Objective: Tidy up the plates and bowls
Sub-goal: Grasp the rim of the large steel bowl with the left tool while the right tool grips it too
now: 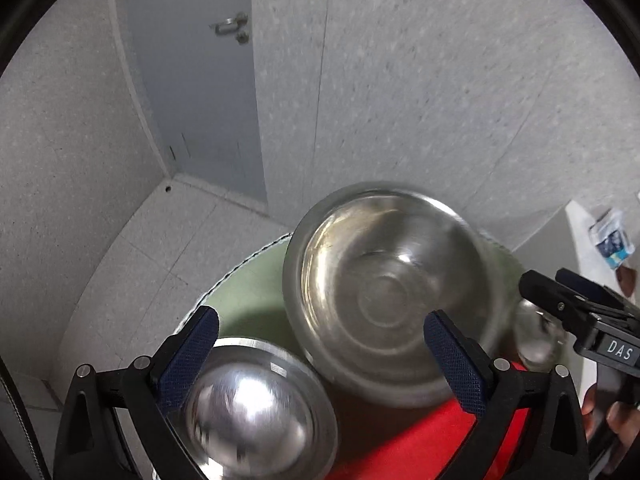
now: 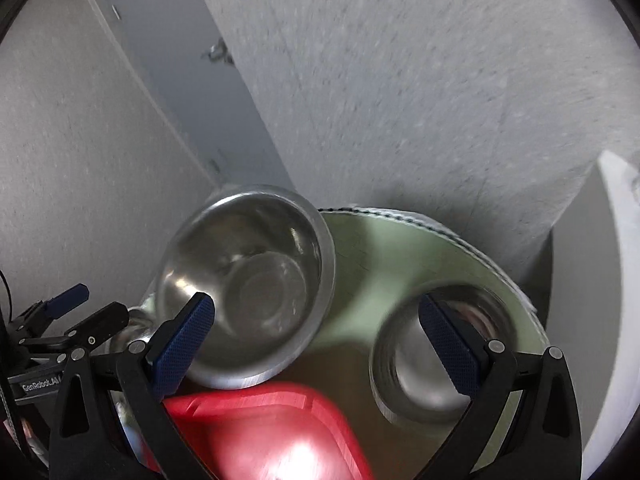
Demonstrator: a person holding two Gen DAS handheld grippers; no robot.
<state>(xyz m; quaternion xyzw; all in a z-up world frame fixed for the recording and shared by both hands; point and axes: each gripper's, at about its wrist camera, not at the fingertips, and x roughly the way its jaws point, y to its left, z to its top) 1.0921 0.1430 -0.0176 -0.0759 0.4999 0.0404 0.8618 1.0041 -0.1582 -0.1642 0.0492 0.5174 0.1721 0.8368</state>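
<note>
A large steel bowl (image 1: 394,288) sits on a round green table (image 1: 248,292), partly over a red plate (image 1: 424,440). It also shows in the right wrist view (image 2: 248,284), next to the red plate (image 2: 264,432). My left gripper (image 1: 320,344) is open and empty, above a small steel bowl (image 1: 256,412) at its left finger. My right gripper (image 2: 316,332) is open and empty; another small steel bowl (image 2: 432,360) lies by its right finger. That bowl also shows in the left wrist view (image 1: 536,336), beside the right gripper (image 1: 560,292).
The table (image 2: 400,256) stands in a corner of grey speckled walls, with a grey door (image 1: 192,80) behind on the left. A white counter edge (image 2: 616,280) with a packet (image 1: 612,236) is to the right. Tiled floor (image 1: 132,260) lies left.
</note>
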